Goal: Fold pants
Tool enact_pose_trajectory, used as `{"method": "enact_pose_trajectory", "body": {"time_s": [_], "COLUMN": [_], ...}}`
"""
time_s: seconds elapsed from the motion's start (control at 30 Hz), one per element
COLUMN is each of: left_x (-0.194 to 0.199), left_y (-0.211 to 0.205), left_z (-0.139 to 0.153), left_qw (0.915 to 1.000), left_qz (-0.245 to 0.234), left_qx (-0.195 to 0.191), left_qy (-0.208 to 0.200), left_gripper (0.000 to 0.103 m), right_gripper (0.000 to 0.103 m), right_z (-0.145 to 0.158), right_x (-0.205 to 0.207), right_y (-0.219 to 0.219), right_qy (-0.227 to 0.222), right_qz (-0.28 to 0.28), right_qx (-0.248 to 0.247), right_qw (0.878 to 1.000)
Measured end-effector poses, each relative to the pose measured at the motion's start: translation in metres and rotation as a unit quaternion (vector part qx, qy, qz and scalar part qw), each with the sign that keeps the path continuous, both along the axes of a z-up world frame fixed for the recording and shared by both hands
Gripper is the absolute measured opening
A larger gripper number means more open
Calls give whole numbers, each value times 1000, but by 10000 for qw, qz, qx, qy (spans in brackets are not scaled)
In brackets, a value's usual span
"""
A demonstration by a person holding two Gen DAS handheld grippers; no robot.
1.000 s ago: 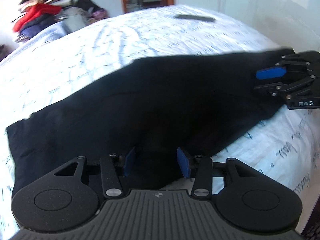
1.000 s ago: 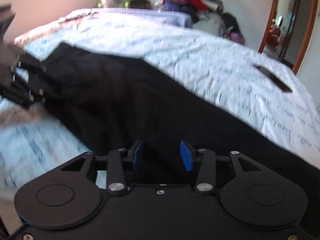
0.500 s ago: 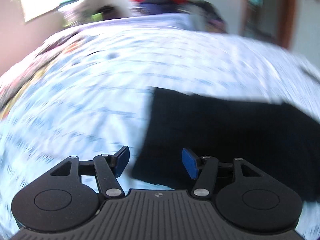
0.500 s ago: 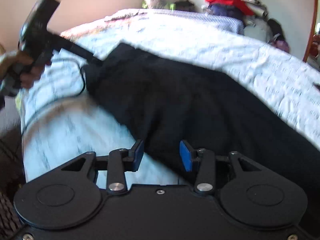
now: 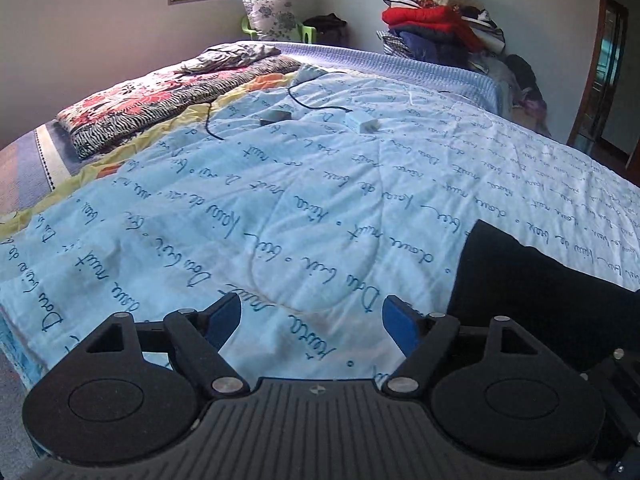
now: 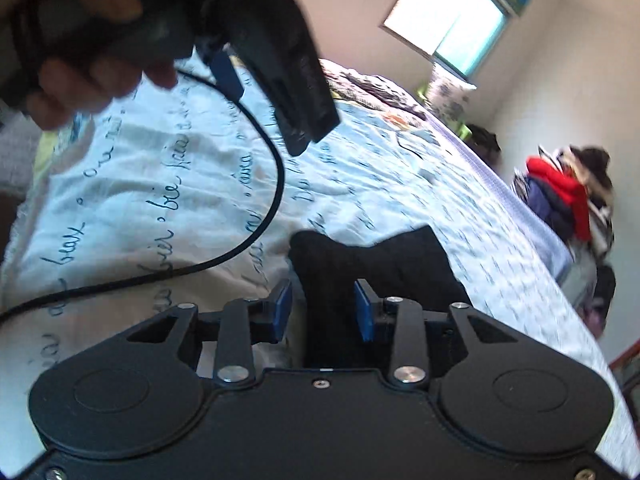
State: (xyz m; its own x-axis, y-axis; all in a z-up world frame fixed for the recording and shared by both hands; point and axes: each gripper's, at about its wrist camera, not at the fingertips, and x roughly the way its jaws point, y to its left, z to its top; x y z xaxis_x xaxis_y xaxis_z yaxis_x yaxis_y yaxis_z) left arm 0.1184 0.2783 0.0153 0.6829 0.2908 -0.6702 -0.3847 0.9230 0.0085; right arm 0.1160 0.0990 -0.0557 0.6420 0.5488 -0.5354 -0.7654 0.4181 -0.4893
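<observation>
A bedroom with pale walls holds a wide bed under a light blue quilt printed with dark handwriting (image 5: 280,208). The left gripper (image 5: 312,316) hovers over bare quilt with its jaws opening wide, nothing between its blue pads. The black fabric pants (image 5: 540,292) lie flat just to its right, their edge beside the right pad. The right gripper (image 6: 324,312) is closing its jaws; a fold of the pants (image 6: 372,264) sits between the pads, though whether they press it cannot be told. Only the left wrist view shows the floral folded blanket (image 5: 160,108) at the far left and small chargers on the quilt. Only the right wrist view shows the person's hand (image 6: 88,76) gripping the left gripper's handle, with a black cable (image 6: 256,216) looping across the quilt.
</observation>
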Motion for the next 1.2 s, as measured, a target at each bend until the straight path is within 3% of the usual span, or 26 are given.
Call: {"method": "enact_pose_trajectory", "body": {"time_s": [0.07,0.17,0.3,0.4,0.47,0.6,0.7,0.77,0.83,0.9,1.0,1.07,1.13,1.2], "left_x": [-3,-6,-4,-2,-2,5,14,22,29,36,51,57,49,41], "left_y": [9,17,16,11,6,-5,-20,-39,-60,-81,-106,-116,-118,-119], "left_z": [-2,-6,-14,-15,-12,-6,-4,-5,-7,-12,-33,-50,-54,-50], "left_qw": [10000,9999,9999,9998,9996,9987,9964,9935,9891,9846,9767,9745,9737,9732], "left_qz": [99,95,24,-130,-258,-491,-834,-1120,-1439,-1693,-2037,-2004,-1997,-2052], "left_qx": [1,-89,-97,-162,-118,1,8,88,217,378,663,910,1033,996], "left_qy": [-7,18,75,34,-20,-130,-165,-171,-211,-235,89,434,377,299], "left_gripper": [82,82,82,82,82,83,84,84,85,92,95,93,93,94], "right_gripper": [17,10,9,10,12,12,12,12,12,12,12,11,12,12], "right_z": [-7,-8,-5,-12,-12,18,37,39,34,26,-4,-10,1,15], "right_x": [4,0,6,17,13,10,38,70,105,135,174,185,178,157], "right_y": [12,14,22,29,24,-7,-32,-42,-48,-46,-37,-44,-59,-81], "right_qy": [-145,-476,-660,-296,-325,163,190,257,708,1201,1647,1886,2177,2067], "right_qz": [25,20,-41,-17,-23,-55,-590,-1044,-1231,-1338,-1806,-2011,-2096,-2014], "right_qx": [-284,-417,-451,-396,-337,265,554,573,628,765,868,1182,1719,1989], "right_qw": [9995,9980,9968,9988,9989,9995,9965,9926,9879,9807,9658,9539,9376,9365]}}
